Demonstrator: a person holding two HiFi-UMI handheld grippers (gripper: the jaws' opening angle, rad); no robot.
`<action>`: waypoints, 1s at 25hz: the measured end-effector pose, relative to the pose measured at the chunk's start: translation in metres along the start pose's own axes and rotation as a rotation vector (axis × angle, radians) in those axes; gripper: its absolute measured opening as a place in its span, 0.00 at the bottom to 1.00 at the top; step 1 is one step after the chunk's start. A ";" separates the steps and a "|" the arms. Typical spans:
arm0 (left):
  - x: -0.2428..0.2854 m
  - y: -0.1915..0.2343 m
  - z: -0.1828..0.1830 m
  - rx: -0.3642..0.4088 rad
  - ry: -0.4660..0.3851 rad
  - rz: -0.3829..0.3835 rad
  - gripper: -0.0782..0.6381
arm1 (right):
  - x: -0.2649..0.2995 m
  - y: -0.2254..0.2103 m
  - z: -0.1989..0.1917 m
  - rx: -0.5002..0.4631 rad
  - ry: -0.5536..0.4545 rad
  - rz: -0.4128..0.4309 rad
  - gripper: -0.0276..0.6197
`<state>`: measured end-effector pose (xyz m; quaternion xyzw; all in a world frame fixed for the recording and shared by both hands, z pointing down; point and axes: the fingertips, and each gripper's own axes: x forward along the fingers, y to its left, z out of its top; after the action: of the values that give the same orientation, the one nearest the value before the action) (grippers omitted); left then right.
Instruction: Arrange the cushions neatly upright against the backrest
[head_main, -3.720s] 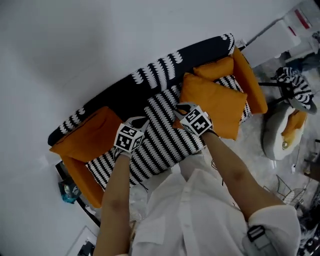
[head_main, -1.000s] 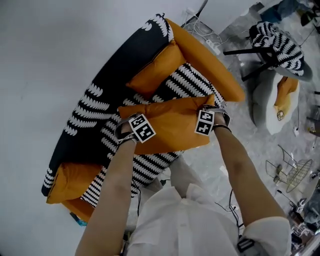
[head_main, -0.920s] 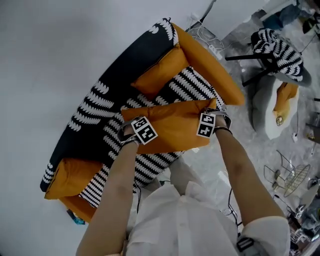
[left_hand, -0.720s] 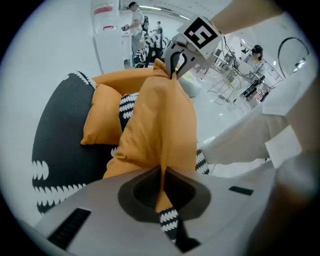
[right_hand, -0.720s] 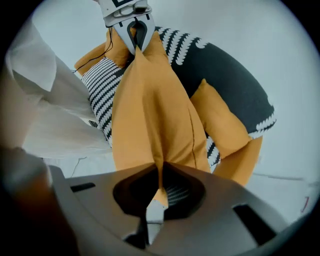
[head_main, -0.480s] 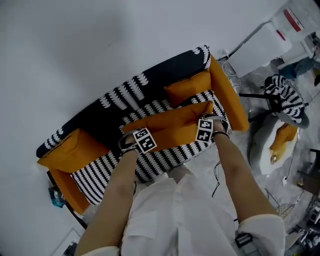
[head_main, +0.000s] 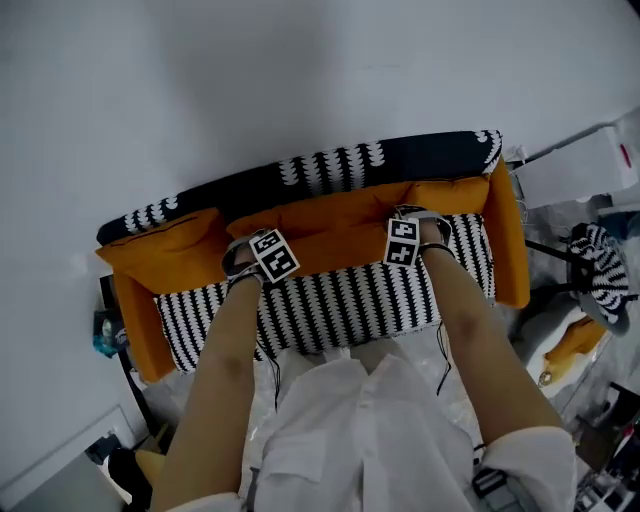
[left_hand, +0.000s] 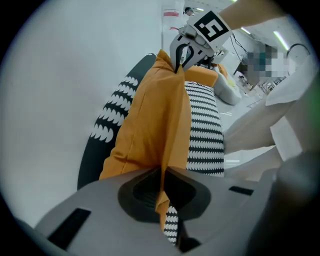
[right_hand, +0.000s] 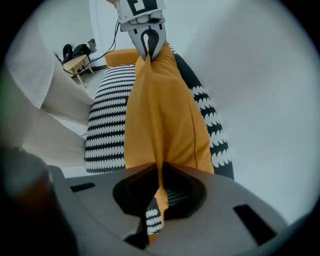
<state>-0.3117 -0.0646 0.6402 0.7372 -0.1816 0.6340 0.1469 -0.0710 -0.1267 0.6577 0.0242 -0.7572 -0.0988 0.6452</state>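
The left gripper (left_hand: 163, 194) has its fingers (left_hand: 141, 192) drawn narrow, nearly together, pinching a thin fold of orange cloth: the top edge of the orange cushion (left_hand: 150, 115). The right gripper (right_hand: 159, 192) grips that same edge in the same way, with its fingers (right_hand: 179, 194) close and only fabric between them.

Only the two gripper views show this pinch. In the head view the marker cubes cover the fingers, and each gripper appears simply as a cube at either end of the cushion (head_main: 335, 225). Each gripper view also looks along the cushion's upper edge to the other gripper clamped at its far end, and shows the cushion edge-on and upright. It stands just in front of the backrest (left_hand: 107, 130), with the striped seat (left_hand: 202, 130) on its other side. Whether its lower edge rests on the seat cannot be told.

The head view alone gives the whole layout. The cushion stretches lengthwise along the backrest (head_main: 380, 160), between the person's two forearms. A second orange cushion (head_main: 165, 250) lies at the backrest's left end, and an orange armrest (head_main: 508, 250) closes its right end.
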 end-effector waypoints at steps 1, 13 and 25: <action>0.001 0.008 -0.007 -0.004 0.001 0.011 0.13 | 0.005 -0.006 0.008 -0.009 -0.001 -0.004 0.06; 0.031 0.047 -0.025 -0.029 -0.027 0.069 0.13 | 0.045 -0.039 0.028 -0.004 0.060 -0.056 0.07; 0.046 0.063 -0.027 -0.070 -0.049 0.015 0.16 | 0.063 -0.052 0.031 -0.007 0.089 -0.037 0.08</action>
<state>-0.3577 -0.1121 0.6884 0.7456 -0.2128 0.6101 0.1632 -0.1169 -0.1844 0.7047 0.0404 -0.7268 -0.1121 0.6764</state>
